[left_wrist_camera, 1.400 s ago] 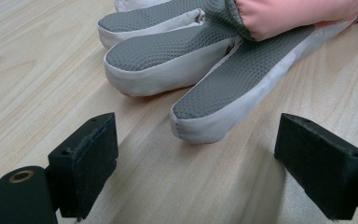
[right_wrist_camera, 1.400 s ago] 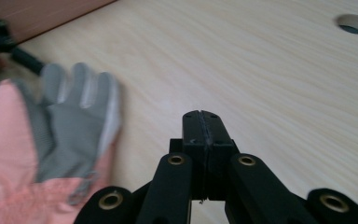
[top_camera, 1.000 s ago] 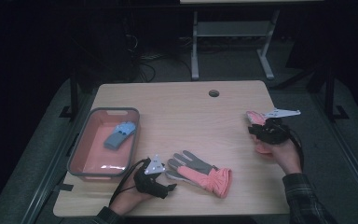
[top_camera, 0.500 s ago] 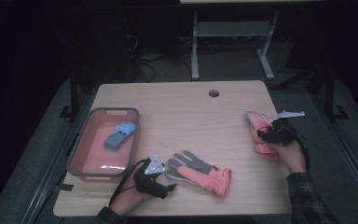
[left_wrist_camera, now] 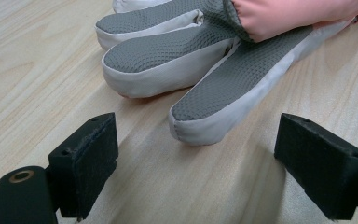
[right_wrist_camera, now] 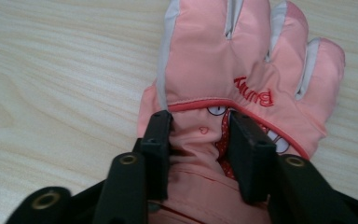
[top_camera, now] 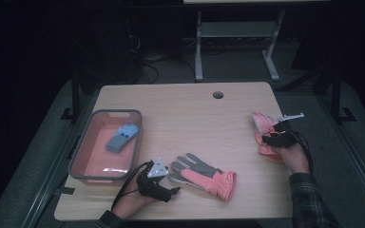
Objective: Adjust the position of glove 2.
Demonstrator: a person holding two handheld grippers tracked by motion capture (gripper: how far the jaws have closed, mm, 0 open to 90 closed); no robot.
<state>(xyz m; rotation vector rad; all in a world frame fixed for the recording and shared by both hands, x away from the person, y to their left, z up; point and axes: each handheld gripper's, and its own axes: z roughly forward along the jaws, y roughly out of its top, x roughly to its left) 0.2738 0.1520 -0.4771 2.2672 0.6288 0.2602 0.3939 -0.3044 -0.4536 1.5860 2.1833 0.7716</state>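
Observation:
A pink glove with a grey palm [top_camera: 204, 175] lies palm up near the table's front edge. In the left gripper view its grey fingers [left_wrist_camera: 205, 56] reach toward my left gripper [left_wrist_camera: 196, 172], which stands open just short of the fingertips [top_camera: 175, 189]. A second pink glove [top_camera: 261, 127] lies back up at the right of the table. My right gripper [top_camera: 272, 138] has just been closing its jaws, and they now pinch a fold of this glove [right_wrist_camera: 233, 60] near the cuff [right_wrist_camera: 200, 140].
A grey-rimmed pink tray [top_camera: 80, 149] stands at the left with a blue object [top_camera: 122, 137] inside. A round cable hole [top_camera: 217, 95] sits near the table's far edge. Bare wood stretches between the two gloves.
My right gripper has sunk a little toward the table and shifted slightly right over its glove. The left gripper and the near glove have not moved.

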